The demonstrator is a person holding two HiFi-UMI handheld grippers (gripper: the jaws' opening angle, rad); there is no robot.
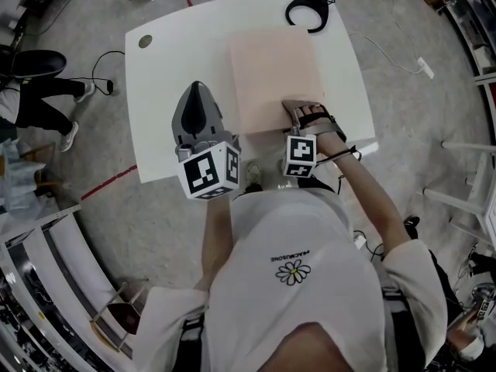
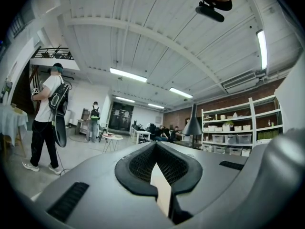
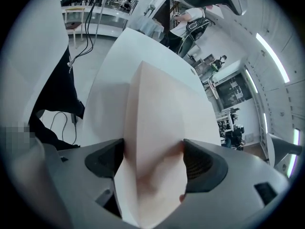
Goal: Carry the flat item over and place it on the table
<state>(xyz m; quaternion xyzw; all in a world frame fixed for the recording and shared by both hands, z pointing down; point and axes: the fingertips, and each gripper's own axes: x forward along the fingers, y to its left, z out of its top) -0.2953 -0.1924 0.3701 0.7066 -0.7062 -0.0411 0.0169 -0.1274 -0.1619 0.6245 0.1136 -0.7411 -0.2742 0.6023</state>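
A pale pink flat sheet (image 1: 275,72) lies on the white table (image 1: 178,45), towards its right half. My right gripper (image 1: 310,115) points steeply down at the sheet's near right corner. Its jaws stand wide apart. In the right gripper view the sheet (image 3: 152,109) runs face-up between the two dark pads of the right gripper (image 3: 152,161), sagging slightly there, and the pads do not press on it. My left gripper (image 1: 198,91) is held level above the table's near left part, its jaws together. In the left gripper view this gripper (image 2: 157,175) looks out into the room.
A black ring-shaped device (image 1: 310,10) sits at the table's far edge and a small brown disc (image 1: 146,42) near its far left corner. Cables lie on the floor around. A person (image 2: 47,113) stands in the room near shelves (image 2: 233,132).
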